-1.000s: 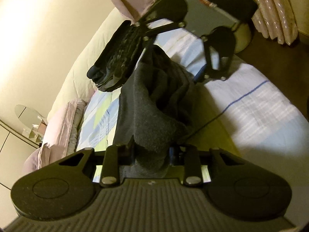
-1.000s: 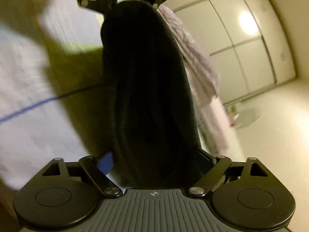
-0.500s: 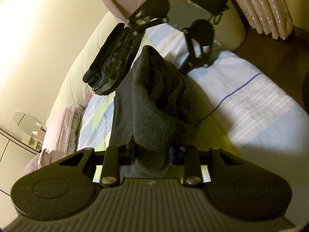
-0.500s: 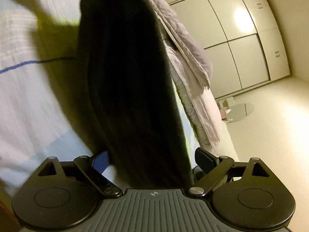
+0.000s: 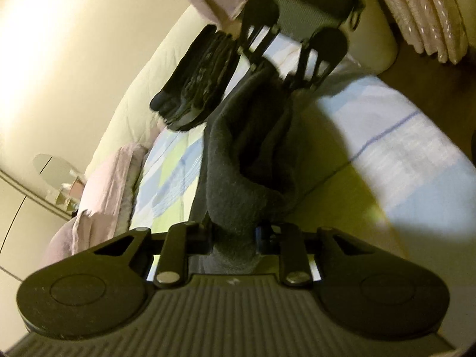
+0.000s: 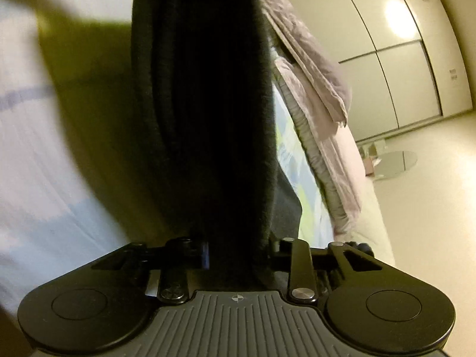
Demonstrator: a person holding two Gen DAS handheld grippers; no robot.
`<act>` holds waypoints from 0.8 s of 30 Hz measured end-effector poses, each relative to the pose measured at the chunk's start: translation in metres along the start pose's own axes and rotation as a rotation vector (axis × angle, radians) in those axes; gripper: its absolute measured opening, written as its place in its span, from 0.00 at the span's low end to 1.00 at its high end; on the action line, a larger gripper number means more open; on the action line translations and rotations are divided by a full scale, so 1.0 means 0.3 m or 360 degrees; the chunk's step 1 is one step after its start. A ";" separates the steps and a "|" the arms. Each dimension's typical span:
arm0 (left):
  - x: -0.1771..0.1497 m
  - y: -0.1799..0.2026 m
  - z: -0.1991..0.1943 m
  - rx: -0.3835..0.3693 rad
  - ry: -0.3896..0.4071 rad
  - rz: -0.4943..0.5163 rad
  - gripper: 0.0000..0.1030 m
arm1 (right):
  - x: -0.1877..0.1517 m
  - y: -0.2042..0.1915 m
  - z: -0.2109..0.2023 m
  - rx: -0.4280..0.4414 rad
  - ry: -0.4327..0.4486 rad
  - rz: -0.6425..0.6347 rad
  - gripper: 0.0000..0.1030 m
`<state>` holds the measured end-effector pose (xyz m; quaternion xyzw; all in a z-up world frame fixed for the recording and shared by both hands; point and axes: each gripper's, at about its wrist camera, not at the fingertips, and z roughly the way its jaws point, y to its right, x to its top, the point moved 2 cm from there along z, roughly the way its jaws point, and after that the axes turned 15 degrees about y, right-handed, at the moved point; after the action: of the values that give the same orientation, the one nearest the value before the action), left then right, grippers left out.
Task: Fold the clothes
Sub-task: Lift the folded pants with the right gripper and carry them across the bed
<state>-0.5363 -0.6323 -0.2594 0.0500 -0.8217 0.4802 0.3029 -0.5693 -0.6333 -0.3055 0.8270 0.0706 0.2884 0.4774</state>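
nearby, pink quilt (image 5: 98,190) beside garment (image 5: 238,178); bedsheet (image 5: 401,154) beneath.

no readable text, labels, brands, numbers or signs anywhere

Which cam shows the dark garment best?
Left wrist: the dark garment shows lit fleecy folds, strung from the left gripper to the right gripper. Right wrist gives only a near-black strip.

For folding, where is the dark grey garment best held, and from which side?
Probably at its two opposite ends, approached end-on, as now: the left tool and the right tool, which has just closed, each clamp a bunched end of the dark grey garment, which sags between them above the bed.
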 end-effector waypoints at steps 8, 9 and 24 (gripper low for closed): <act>-0.090 0.084 -0.364 0.0069 -0.0199 -0.0058 0.20 | 0.300 -0.106 -0.137 0.0086 0.0209 -0.0040 0.28; -0.101 0.110 -0.421 0.0080 -0.0230 -0.0074 0.20 | 0.336 -0.129 -0.148 0.0101 0.0240 -0.0041 0.28; -0.194 0.429 -0.909 0.0295 -0.0619 -0.0415 0.20 | 0.520 -0.336 -0.274 0.0276 0.0278 -0.0097 0.43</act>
<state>-0.4144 -0.3523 -0.2921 0.2747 -0.8035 0.4918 0.1925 -0.4695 -0.4565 -0.2943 0.8344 0.1616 0.3375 0.4047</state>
